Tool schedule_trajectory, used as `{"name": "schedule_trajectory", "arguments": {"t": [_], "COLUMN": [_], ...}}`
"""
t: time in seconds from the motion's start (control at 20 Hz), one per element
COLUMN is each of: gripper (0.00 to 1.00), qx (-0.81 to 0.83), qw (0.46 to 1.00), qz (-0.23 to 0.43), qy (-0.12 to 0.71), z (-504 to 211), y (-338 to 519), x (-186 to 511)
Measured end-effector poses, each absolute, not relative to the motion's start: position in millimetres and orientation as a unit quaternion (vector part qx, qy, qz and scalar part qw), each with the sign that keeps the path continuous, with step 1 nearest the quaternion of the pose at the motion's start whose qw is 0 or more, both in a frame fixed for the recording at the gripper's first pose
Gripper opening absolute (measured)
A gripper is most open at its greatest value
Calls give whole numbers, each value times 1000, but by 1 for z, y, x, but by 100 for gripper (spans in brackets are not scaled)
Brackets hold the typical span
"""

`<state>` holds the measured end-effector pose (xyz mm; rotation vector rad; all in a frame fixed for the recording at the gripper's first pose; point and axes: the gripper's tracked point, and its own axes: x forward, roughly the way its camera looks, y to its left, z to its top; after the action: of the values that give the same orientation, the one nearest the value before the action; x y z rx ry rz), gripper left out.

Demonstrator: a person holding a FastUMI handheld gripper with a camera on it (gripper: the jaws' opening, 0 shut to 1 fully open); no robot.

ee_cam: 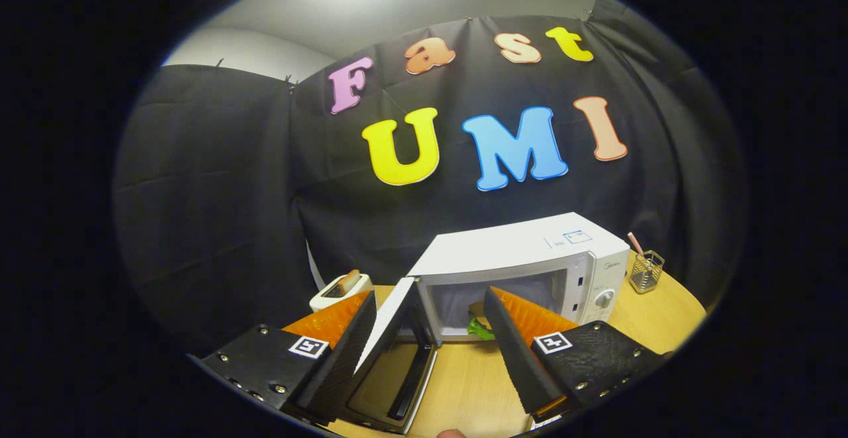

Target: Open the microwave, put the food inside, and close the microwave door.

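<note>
White microwave (530,262) sits on the wooden bench (464,385), door (396,352) swung wide open toward the left side, hinged at the left of the cavity. Food (479,324) is inside the cavity, low at the front: something bun-like with a green leafy bit, partly hidden behind the right finger. Fingers (344,338) spread wide apart, gripping nothing; gripper (429,315) is empty. The open door stands in the gap between the fingers, close against the left finger; cannot tell if that finger touches the door's edge. Right finger sits in front of the cavity opening, apart from the door. Control knob (604,298) shows on the microwave's right panel. A white toaster (339,291) with a slice in it stands left of the microwave, beyond the left finger. A wire mesh cup (646,271) with a stick in it stands right of the microwave, near the bench edge.
</note>
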<state>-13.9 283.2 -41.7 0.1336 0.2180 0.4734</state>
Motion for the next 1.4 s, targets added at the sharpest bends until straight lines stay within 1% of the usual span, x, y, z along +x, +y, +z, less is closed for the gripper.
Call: {"name": "schedule_trajectory", "arguments": {"t": [0.25,0.4,0.6,0.85,1.15,1.4], "gripper": [97,97,97,97,97,98], "qx": [70,55,57,47,26,6], "qw": [944,932,907,877,846,833], "qz": [308,348,407,463,500,506], "qy": [91,81,95,122,180,224], "z": [-32,-41,-52,-80,-129,-179], "y": [335,364,406,442,459,460], "x": [-59,-77,-115,-153,-186,-197]}}
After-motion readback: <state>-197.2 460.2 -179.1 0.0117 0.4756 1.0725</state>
